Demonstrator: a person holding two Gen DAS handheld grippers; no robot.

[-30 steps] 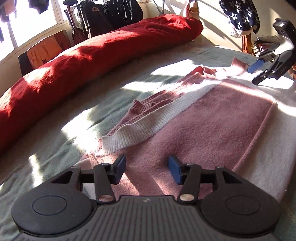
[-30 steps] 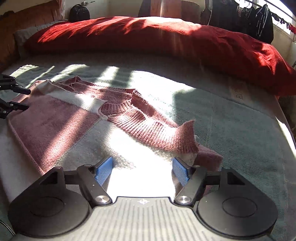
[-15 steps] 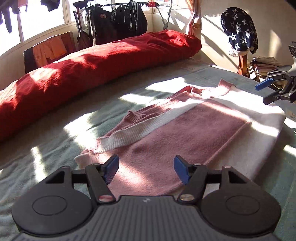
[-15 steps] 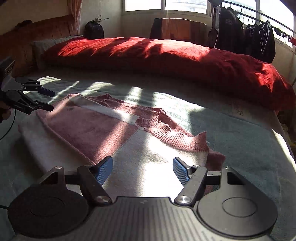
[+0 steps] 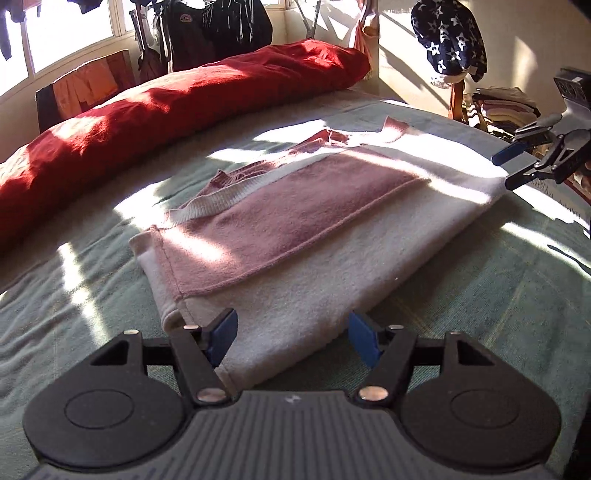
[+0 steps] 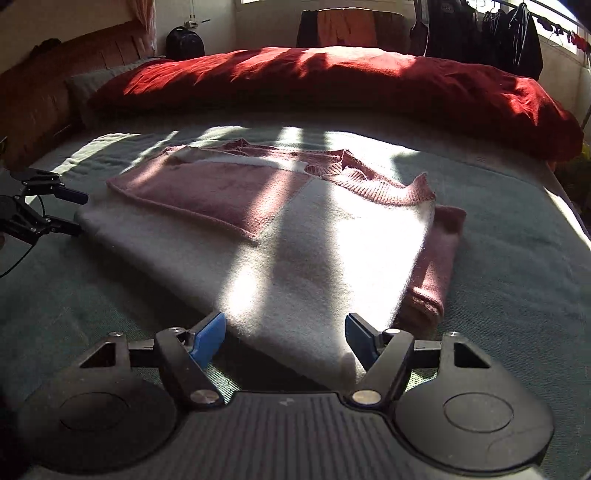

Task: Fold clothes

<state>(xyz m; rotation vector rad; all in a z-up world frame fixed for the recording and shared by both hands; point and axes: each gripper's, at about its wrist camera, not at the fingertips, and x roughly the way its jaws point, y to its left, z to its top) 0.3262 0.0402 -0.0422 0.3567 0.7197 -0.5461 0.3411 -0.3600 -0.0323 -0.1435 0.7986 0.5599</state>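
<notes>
Overhead, sunlit green bedspread (image 5: pixel 498 295), red duvet (image 5: pixel 177 107).

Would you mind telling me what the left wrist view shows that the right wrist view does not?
Only the left wrist view shows the dark star-patterned garment hanging at the upper right and the stack of folded clothes beside the bed. Only the right wrist view shows the black backpack by the far wall and the sweater's pink sleeve tucked under its right edge. Both share the folded pink and white sweater on the green bedspread, the red duvet, and both open grippers, the left gripper and the right gripper.
</notes>
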